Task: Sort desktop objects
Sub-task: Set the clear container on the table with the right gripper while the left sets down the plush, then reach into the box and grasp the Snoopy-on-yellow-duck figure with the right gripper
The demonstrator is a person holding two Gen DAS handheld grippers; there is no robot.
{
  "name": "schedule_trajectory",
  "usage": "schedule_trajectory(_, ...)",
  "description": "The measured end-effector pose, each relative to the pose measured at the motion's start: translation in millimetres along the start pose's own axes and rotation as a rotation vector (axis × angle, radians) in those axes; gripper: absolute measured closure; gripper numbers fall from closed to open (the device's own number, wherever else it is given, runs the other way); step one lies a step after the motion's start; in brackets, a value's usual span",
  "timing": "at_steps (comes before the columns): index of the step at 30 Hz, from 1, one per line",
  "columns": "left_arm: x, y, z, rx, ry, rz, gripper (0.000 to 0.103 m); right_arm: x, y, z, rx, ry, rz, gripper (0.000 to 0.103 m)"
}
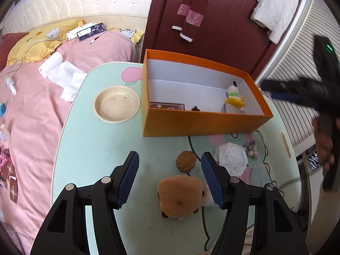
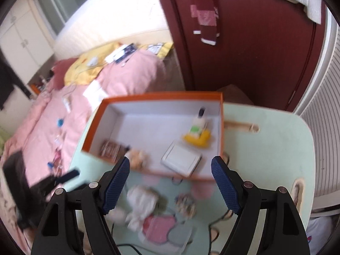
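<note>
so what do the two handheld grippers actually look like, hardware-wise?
Both match: the left gripper and right gripper have matte black angular linkage arms with triangular cut-outs and silver round pivot pins. Each finger carries a dark blue ribbed pad. In the left wrist view the right unit's body shows a small green light. No sleeves or markings visible.

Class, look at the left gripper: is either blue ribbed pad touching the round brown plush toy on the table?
Cannot tell. In the left wrist view, the open left gripper straddles the brown plush toy, but the right-hand pad overlaps its edge with no gap shown.
</note>
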State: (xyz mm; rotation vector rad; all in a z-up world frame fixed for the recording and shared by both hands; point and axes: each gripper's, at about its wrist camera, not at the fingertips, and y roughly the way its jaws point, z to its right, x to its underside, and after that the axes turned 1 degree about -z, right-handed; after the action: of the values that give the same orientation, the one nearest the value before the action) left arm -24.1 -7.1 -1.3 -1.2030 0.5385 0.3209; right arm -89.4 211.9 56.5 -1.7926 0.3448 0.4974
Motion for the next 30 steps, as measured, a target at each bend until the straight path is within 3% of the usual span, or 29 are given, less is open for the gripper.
schedule_trajectory(4, 1.5, 0.3, -2.1, 0.004, 0.005, 0.003, 0.041, -34.0, 37.1, -1.7, 0.059, 0.010, -0.116, 0.037)
schedule_trajectory(8, -1.3, 1.5, -9.6, 0.030, -0.019, 0.004, 0.041, -50.5, 63.4, -4.2, 0.129, -0.014, -0.187, 0.038)
schedule_trajectory(16, -7.3, 3.0, -23.7, 0.078, -0.058, 0.025, 0.041, -58.0, 104.3, -0.7, 0.227, -0.023, -0.341, 0.038)
schedule_trajectory(23, -7.2, 2.9, -31.3, 0.114, -0.074, 0.028, 0.041, -56.9, 130.9, -18.8, 0.328, -0.141, -0.446, 0.038)
schedule_trajectory(25, -6.0, 4.0, -33.6, 0.114, -0.080, 0.023, 0.041, -57.4, 130.9, -23.4, 0.273, -0.118, -0.468, 0.040)
schedule_trajectory(27, -5.5, 4.9, -35.8, 0.112, -0.089, 0.019, 0.041, -63.4, 125.8, -25.8, 0.098, -0.050, -0.472, 0.047)
schedule_trajectory(28, -5.7, 5.0, -36.5, 0.113, -0.092, 0.018, 0.041, -65.7, 124.6, -25.9, 0.059, -0.029, -0.472, 0.050)
schedule_trajectory(30, -6.3, 3.3, -37.3, 0.112, -0.095, 0.025, 0.041, -67.3, 119.0, -28.0, 0.114, -0.059, -0.432, 0.050)
